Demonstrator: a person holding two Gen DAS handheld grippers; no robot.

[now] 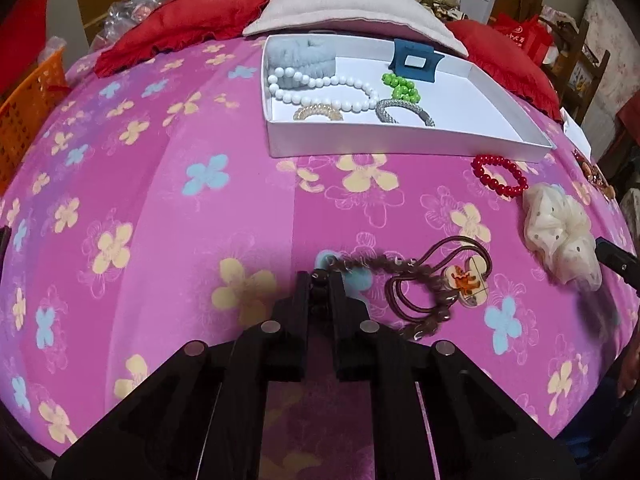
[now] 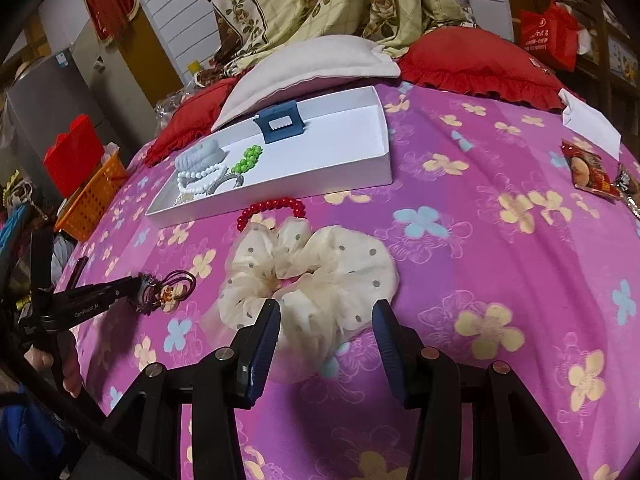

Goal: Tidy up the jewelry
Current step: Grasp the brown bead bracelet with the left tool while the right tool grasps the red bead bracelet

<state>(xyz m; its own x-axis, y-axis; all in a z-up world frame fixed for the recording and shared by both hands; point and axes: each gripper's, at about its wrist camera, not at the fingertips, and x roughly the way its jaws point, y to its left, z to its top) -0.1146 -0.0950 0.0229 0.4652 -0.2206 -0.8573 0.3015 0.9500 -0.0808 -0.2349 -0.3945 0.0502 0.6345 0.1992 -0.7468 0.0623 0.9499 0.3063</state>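
Observation:
My left gripper (image 1: pixel 320 278) is shut on the end of a brown fuzzy hair tie (image 1: pixel 408 280), tangled with a brown elastic carrying a cartoon charm (image 1: pixel 466 280), low over the pink bedspread; it also shows in the right wrist view (image 2: pixel 138 290). My right gripper (image 2: pixel 326 310) is open, its fingers straddling the near edge of a cream dotted scrunchie (image 2: pixel 312 276), also seen in the left wrist view (image 1: pixel 560 236). A red bead bracelet (image 1: pixel 500 178) (image 2: pixel 272 206) lies before the white tray (image 1: pixel 400 146) (image 2: pixel 320 182), which holds white pearls (image 1: pixel 320 90), green beads (image 1: pixel 400 86), a blue claw clip (image 1: pixel 414 62) and other bands.
A grey pillow (image 1: pixel 352 8) and red cushions (image 1: pixel 184 20) lie behind the tray. An orange basket (image 1: pixel 28 112) stands at the bed's left edge. Snack packets (image 2: pixel 592 172) and a white paper (image 2: pixel 588 124) lie at the right.

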